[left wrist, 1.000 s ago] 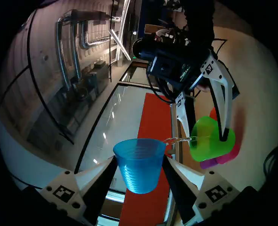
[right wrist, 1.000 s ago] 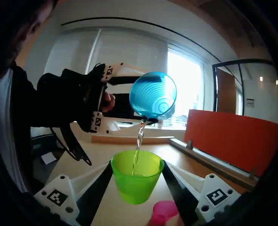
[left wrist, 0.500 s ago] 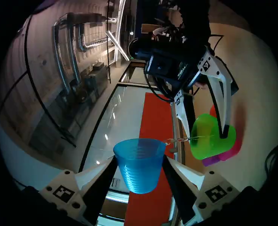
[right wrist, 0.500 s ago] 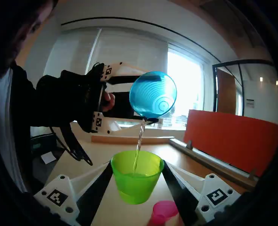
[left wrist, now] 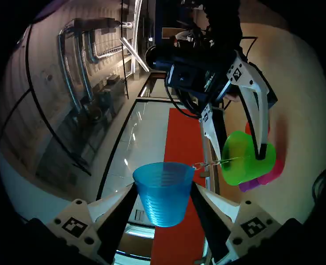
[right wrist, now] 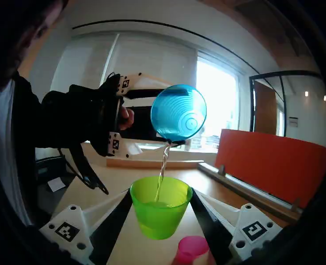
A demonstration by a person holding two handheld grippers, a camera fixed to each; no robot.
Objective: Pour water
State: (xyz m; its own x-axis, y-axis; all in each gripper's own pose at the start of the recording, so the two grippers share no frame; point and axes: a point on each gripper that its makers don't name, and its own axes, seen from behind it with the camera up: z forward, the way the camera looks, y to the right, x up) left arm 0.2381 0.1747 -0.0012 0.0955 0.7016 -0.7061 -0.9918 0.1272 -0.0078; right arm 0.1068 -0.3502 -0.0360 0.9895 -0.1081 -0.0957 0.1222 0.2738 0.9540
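Water (right wrist: 162, 170) is mid-pour, falling from the blue cup (right wrist: 179, 113) into the green cup (right wrist: 160, 206). The transfer is under way but not finished. The green cup looks roughly half full. The blue cup is tipped far over and shows its ribbed bottom with little left inside, so the pour seems close to its end. What remains is to drain the last of it and right the blue cup.

The pale desk (right wrist: 119, 240) spreads across the lower part of the right gripper view, with an orange panel (right wrist: 273, 163) standing along it at 3 o'clock. The left gripper (left wrist: 163, 190) has its jaws closed on the blue cup, one finger on each side, at 6 o'clock in its own view. The right gripper (right wrist: 161, 194) grips the green cup the same way at 6 o'clock in the right gripper view. The blue cup hangs at 12 o'clock from the green one, mouth turned toward that camera. A pink cup (right wrist: 191, 248) sits at 5 o'clock from the green cup, just beside it. Whether the green cup rests on the desk cannot be told.

The water itself is a thin, clear, twisting thread. It leaves the blue cup's lowest lip and lands inside the green rim, where it shows as a green-tinted pool.
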